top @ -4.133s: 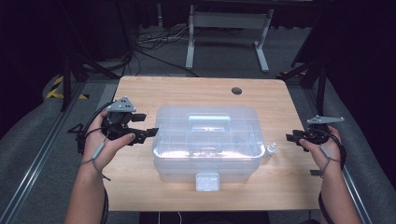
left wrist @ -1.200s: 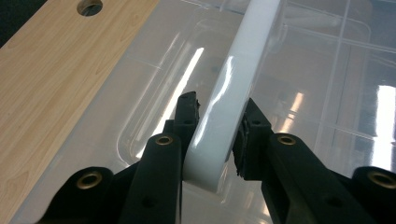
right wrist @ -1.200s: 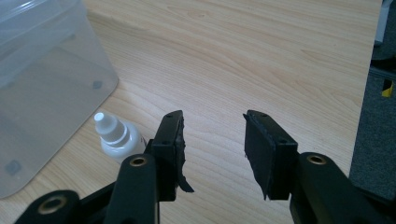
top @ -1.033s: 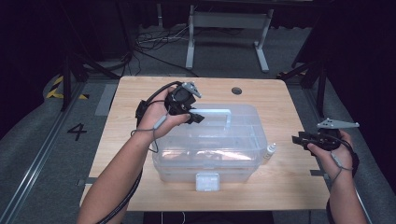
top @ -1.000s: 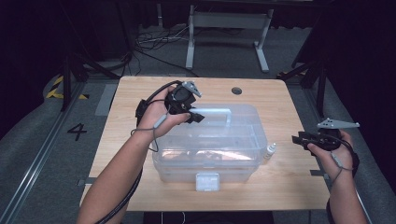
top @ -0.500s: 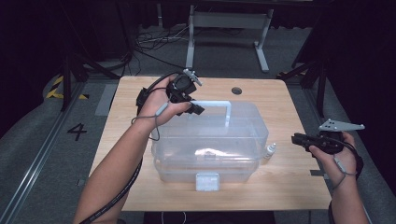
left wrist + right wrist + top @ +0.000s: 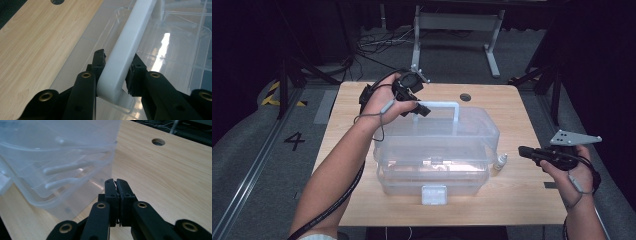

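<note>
White plastic handle (image 7: pixel 130 47) of the clear box (image 7: pixel 437 150) sits clamped in the left tool (image 7: pixel 116 72); right tool (image 7: pixel 116 186) closed, empty.

It looked like a lab or recording studio: a plain wooden table (image 7: pixel 362 100) with a cable hole (image 7: pixel 465 97) stood amid black curtains, loose cables (image 7: pixel 377 42) on grey carpet, a metal stand (image 7: pixel 457 22), and hazard tape (image 7: pixel 274 92).

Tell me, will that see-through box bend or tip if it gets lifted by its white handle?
The clear box looks like hard plastic, so it probably stays stiff. It seems empty, so likely light. The left gripper pinches the white handle near one end, so the box may tilt a little when lifted.
</note>
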Action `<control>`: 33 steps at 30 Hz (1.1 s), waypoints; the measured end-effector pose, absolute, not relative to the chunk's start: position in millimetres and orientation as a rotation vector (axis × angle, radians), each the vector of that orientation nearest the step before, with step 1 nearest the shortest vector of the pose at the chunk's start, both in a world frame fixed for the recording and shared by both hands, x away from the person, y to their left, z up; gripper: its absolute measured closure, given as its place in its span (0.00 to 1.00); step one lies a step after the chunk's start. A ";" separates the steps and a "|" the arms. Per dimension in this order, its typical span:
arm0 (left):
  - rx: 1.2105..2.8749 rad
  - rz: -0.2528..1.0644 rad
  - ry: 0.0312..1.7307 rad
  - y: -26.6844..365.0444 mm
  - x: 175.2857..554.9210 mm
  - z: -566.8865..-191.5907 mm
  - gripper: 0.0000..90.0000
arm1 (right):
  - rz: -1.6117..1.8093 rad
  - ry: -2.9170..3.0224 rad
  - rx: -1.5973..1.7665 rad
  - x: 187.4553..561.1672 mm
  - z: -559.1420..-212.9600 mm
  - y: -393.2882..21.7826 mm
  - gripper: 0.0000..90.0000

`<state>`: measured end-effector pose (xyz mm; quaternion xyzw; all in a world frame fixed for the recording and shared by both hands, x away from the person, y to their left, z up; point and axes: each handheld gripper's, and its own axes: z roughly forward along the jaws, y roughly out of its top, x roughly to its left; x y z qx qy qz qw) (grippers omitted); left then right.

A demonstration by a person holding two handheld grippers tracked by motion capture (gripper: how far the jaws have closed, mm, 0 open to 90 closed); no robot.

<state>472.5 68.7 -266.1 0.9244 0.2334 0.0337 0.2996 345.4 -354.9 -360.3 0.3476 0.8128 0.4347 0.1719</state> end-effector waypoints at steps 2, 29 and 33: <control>2.456 0.091 0.626 68.4 475.3 -265.3 0.81 | 1.239 2.323 0.963 343.2 -359.1 -350.0 0.96; 2.438 0.066 0.641 70.2 484.6 -265.5 0.80 | 1.521 2.434 0.737 336.8 -364.3 -298.2 1.00; 2.436 0.070 0.644 70.1 484.3 -265.4 0.80 | 1.530 2.414 0.728 335.5 -362.6 -297.4 1.00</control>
